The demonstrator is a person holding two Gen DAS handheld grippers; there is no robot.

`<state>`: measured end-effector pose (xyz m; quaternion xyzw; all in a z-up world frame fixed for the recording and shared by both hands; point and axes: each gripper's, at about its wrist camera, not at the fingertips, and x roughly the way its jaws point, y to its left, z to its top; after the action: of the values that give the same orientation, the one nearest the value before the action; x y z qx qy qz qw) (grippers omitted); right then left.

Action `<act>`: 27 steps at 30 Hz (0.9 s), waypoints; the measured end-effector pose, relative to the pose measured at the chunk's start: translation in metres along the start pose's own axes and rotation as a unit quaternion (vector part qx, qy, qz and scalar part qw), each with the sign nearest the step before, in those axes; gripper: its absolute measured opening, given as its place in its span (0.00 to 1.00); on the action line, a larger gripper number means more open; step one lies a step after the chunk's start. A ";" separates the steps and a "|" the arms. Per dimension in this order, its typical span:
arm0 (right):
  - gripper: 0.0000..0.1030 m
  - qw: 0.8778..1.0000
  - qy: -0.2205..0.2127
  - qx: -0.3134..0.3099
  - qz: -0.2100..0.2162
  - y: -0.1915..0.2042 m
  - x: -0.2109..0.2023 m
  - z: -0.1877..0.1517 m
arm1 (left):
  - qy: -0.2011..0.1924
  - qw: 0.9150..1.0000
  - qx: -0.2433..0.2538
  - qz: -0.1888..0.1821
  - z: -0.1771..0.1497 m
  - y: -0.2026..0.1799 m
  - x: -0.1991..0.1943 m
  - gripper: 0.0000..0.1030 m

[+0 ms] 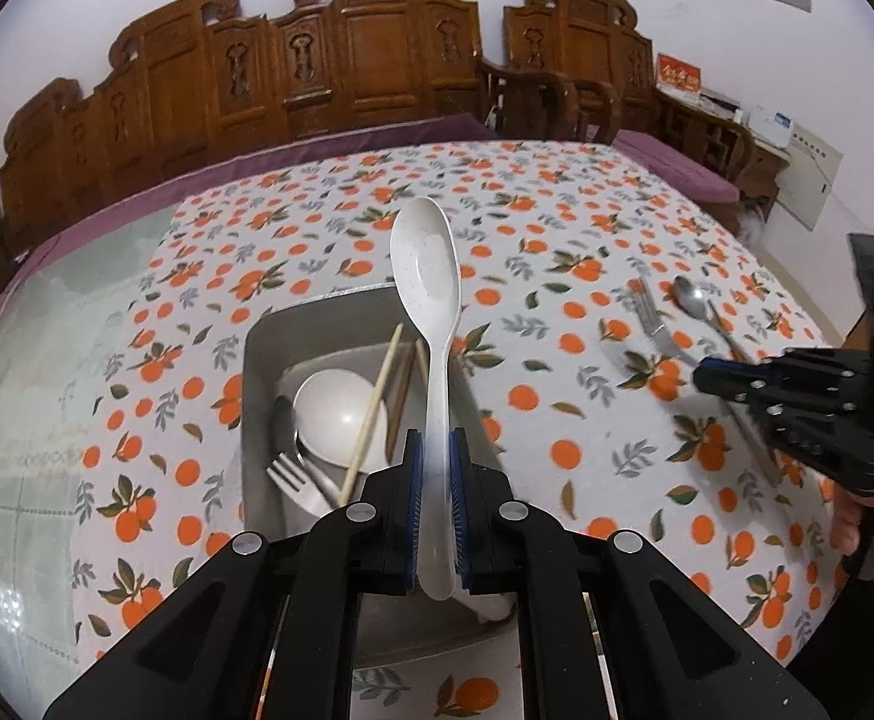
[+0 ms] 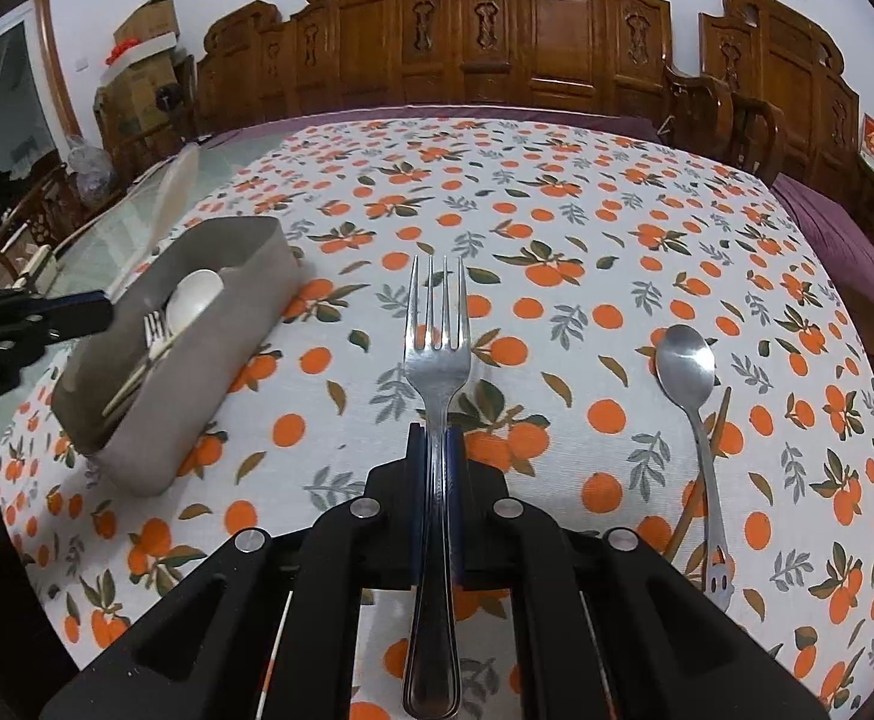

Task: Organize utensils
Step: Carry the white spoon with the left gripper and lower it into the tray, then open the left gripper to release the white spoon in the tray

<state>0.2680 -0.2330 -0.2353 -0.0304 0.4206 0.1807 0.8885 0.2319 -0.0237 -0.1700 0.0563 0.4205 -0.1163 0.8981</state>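
Note:
My left gripper (image 1: 435, 450) is shut on the handle of a white plastic spoon (image 1: 427, 276) and holds it above a grey utensil tray (image 1: 257, 360). The tray holds a white spoon (image 1: 335, 414), a metal fork (image 1: 299, 480) and chopsticks (image 1: 374, 402). My right gripper (image 2: 437, 438) is shut on a metal fork (image 2: 437, 348), held above the tablecloth. A metal spoon (image 2: 686, 378) lies on the cloth to its right, with a brown chopstick (image 2: 719, 420) beside it. The tray also shows in the right wrist view (image 2: 155, 420).
An orange-patterned tablecloth (image 2: 557, 210) covers the table. Bare glass tabletop (image 1: 47, 360) lies left of the cloth. Carved wooden chairs (image 1: 347, 60) stand along the far edge. The right gripper shows in the left wrist view (image 1: 797, 396).

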 end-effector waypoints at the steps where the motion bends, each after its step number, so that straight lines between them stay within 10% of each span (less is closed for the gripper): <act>1: 0.08 1.000 -0.001 -0.001 0.002 0.002 -0.001 0.000 | 0.004 1.000 0.000 0.001 -0.001 0.002 0.002 0.08; 27: 0.08 1.000 0.002 -0.021 0.018 0.021 -0.002 -0.005 | 0.049 0.998 -0.028 0.015 -0.014 0.028 0.036 0.08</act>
<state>0.2556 -0.2150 -0.2349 -0.0422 0.4191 0.2055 0.8834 0.2510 0.0002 -0.2064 0.0432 0.4658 -0.0886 0.8794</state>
